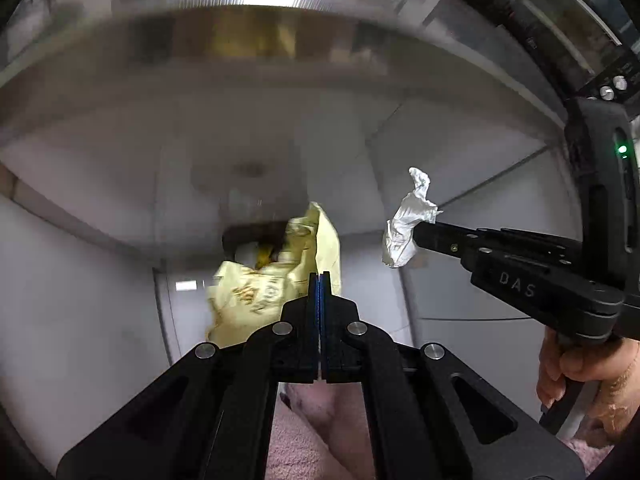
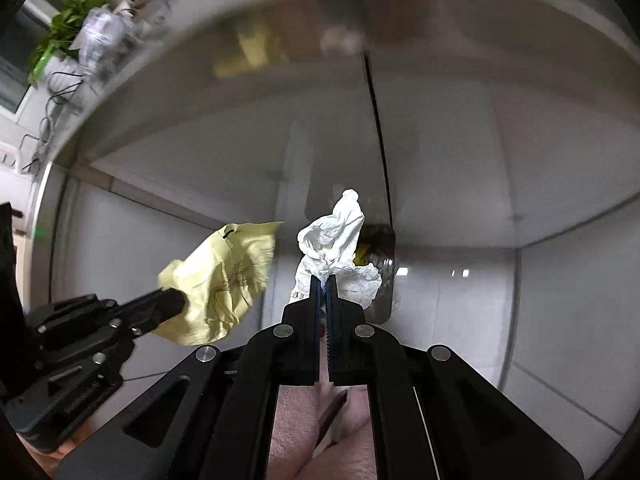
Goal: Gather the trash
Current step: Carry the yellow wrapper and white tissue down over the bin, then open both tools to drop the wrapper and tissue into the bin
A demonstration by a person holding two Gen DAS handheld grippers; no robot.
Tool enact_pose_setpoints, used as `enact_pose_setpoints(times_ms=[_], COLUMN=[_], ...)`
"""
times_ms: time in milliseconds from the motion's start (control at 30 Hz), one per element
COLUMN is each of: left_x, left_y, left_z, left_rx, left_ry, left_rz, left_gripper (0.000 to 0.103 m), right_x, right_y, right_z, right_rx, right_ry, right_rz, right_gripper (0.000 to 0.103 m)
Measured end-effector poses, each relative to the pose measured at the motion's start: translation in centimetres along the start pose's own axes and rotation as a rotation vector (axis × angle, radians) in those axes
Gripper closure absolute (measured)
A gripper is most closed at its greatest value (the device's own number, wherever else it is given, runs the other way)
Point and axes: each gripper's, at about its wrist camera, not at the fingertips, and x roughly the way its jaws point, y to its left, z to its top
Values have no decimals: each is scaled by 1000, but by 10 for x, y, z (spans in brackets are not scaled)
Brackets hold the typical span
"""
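My left gripper [image 1: 320, 278] is shut on a crumpled pale yellow wrapper [image 1: 256, 292] with printed letters. It also shows in the right wrist view [image 2: 178, 300], with the yellow wrapper [image 2: 224, 276] hanging from its tips. My right gripper [image 2: 323, 280] is shut on a crumpled white paper [image 2: 336, 240]. It shows in the left wrist view [image 1: 418, 236] at the right, with the white paper [image 1: 406, 228] at its tips. Both hold their trash in the air over a dark bin opening [image 1: 256, 240] with yellow waste inside, also seen in the right wrist view [image 2: 376, 240].
A steel counter edge [image 1: 256, 4] curves across the top. White cabinet panels [image 1: 80, 280] lie below. A green plant [image 2: 76, 12] and tangled cables [image 2: 60, 88] sit at the far left. A black appliance with knobs [image 1: 612, 88] is at the upper right.
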Motion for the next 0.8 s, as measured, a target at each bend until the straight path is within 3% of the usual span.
enact_pose_setpoints(times_ms=[200, 500, 800], left_x=[55, 115, 136], left_y=[20, 35, 48], left_z=[-5, 2, 11], left_rx=[-60, -63, -77], left_ry=[77, 150, 183], left_rz=[-6, 6, -4], left_gripper=[103, 103, 103], right_x=[45, 108, 125], right_y=[-8, -20, -23], right_z=[2, 10, 21], right_rx=[47, 99, 144], right_ry=[43, 120, 141], right_rz=[14, -24, -35], right_gripper=[99, 97, 95])
